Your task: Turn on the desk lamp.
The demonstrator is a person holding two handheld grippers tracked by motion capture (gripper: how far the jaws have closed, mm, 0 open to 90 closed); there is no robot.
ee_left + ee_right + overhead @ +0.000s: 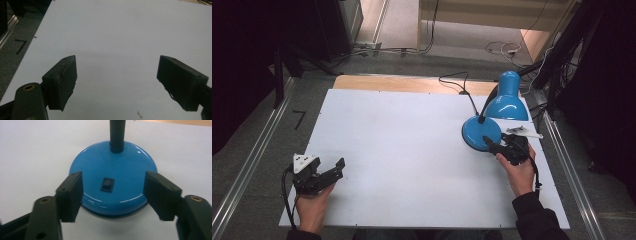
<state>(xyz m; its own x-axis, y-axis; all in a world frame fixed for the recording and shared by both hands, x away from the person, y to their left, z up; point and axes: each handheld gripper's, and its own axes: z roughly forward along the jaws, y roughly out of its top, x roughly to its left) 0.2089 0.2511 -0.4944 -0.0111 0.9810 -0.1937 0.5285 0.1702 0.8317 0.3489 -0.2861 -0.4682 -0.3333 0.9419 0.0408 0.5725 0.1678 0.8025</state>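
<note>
A blue desk lamp stands at the right of the white board, its round base [481, 131] on the board and its shade [508, 97] bent down behind it. In the right gripper view the base [112, 165] carries a black rocker switch [107, 184] and a black ribbed neck [117, 135]. My right gripper [490, 143] [113, 192] is open at the base's near edge, one jaw over each side, with the switch in the gap. My left gripper [337, 167] [117, 75] rests open at the board's near left, with bare board between its jaws.
The lamp's black cord [462, 85] runs off the far edge over a wooden strip [412, 82]. A small pale flat object [523, 131] lies right of the base. Metal rails [252, 160] flank the white board [402, 150]. Dark stands rise at the back corners.
</note>
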